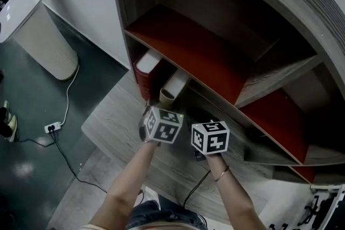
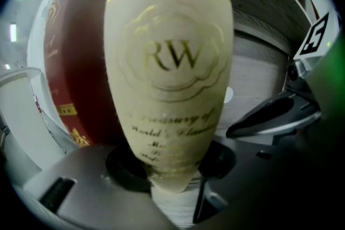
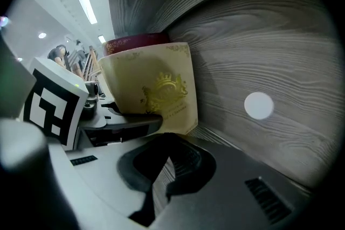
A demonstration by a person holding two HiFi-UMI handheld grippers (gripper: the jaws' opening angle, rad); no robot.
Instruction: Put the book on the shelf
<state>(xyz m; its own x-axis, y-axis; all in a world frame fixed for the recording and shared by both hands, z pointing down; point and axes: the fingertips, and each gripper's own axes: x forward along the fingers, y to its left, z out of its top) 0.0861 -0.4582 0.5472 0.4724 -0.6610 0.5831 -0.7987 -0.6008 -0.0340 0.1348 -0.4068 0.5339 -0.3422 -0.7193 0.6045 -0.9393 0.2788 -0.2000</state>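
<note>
A cream book (image 1: pixel 175 82) with gold lettering stands spine-out in the lower compartment of the wooden shelf (image 1: pixel 124 121), beside a dark red book (image 1: pixel 146 64). My left gripper (image 1: pixel 158 107) is at the cream book's near end. In the left gripper view the spine (image 2: pixel 170 62) fills the space between the pads and that gripper (image 2: pixel 172 167) is shut on it, with the red book (image 2: pixel 75 62) to its left. My right gripper (image 1: pixel 208 120) hovers just right of the left one. Its pads (image 3: pixel 145 161) meet with nothing between them, and the cream book (image 3: pixel 156 89) stands ahead of it.
Red shelf boards (image 1: pixel 194 51) lie above the compartment, with more at the right. A white bin (image 1: pixel 38 29) stands on the dark floor at the left, near a power strip (image 1: pixel 52 127) and its cable. A wood-grain panel with a white dot (image 3: pixel 259 105) is right of the book.
</note>
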